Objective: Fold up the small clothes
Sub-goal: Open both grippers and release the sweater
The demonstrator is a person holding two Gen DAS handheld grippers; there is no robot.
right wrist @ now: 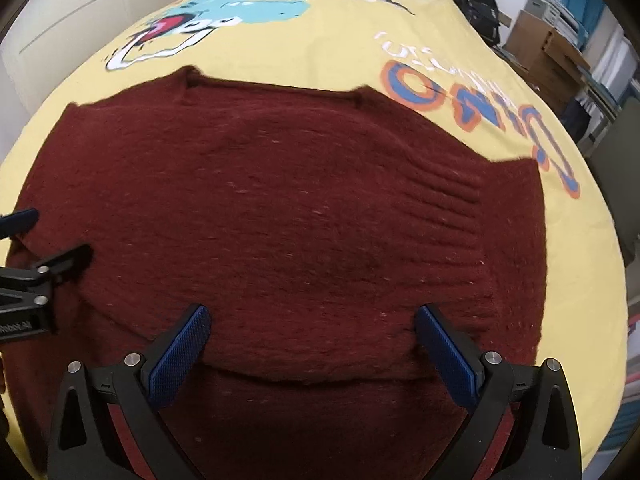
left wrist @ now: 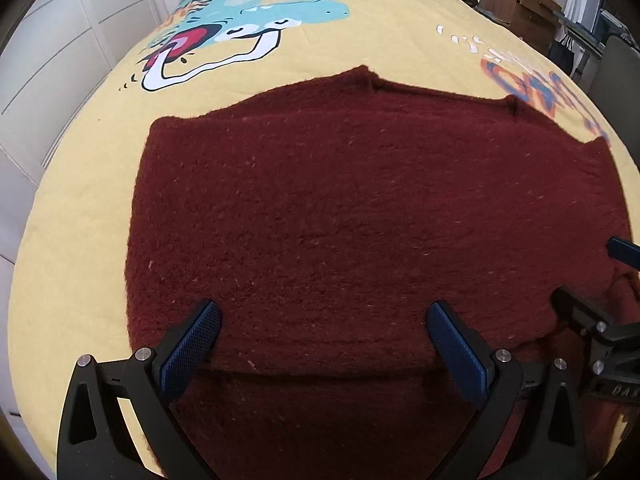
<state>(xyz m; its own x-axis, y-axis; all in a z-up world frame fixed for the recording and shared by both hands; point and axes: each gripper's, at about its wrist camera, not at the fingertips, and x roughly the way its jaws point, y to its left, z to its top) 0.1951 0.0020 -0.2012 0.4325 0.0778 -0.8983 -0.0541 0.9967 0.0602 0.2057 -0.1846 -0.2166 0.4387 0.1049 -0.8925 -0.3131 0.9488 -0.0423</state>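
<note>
A dark red knitted sweater (left wrist: 360, 216) lies flat on the yellow printed bedspread (left wrist: 80, 200), its sleeves folded in over the body and a folded edge running across near me. It fills the right wrist view too (right wrist: 280, 208). My left gripper (left wrist: 324, 320) is open, its blue pads wide apart just above the folded edge. My right gripper (right wrist: 312, 320) is open the same way over the sweater's right half. Each gripper shows at the other view's side: the right one (left wrist: 600, 320), the left one (right wrist: 36, 264).
The bedspread (right wrist: 320, 40) has a cartoon dinosaur print (left wrist: 260, 12) at the far end. White wardrobe doors (left wrist: 60, 40) stand on the left. Cardboard boxes (right wrist: 548, 48), a black bag (right wrist: 478, 8) and shelves stand at the right.
</note>
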